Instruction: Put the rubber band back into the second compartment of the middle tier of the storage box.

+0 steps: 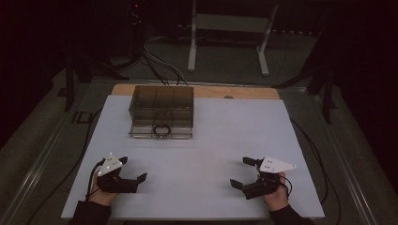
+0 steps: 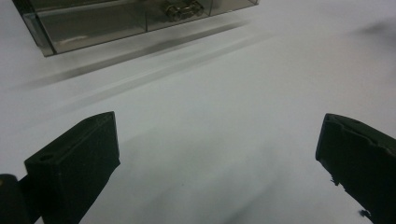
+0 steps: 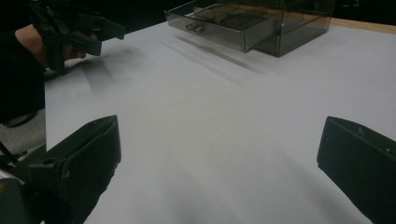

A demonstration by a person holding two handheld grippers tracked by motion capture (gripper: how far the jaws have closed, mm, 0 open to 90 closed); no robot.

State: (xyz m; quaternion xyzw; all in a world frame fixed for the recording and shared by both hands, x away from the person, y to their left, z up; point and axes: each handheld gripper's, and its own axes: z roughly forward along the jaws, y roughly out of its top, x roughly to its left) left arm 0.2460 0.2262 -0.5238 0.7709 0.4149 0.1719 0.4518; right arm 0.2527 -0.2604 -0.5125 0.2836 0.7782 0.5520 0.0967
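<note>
Nearest the person, two hand-held grippers rest low over a white table (image 1: 197, 154), well apart. The left gripper (image 1: 133, 170) and the right gripper (image 1: 243, 172) both have their jaws spread wide and hold nothing; this looks like a ready pose before reaching. Each hand grips from behind, forearms entering from the near edge, jaws angled inward and forward. Farther off, near the table's far edge and left of centre, stands a smoky clear plastic drawer box (image 1: 162, 105). Its bottom drawer (image 1: 161, 131) is pulled partly out, with a dark ring-shaped object (image 1: 162, 129) at its front.
</note>
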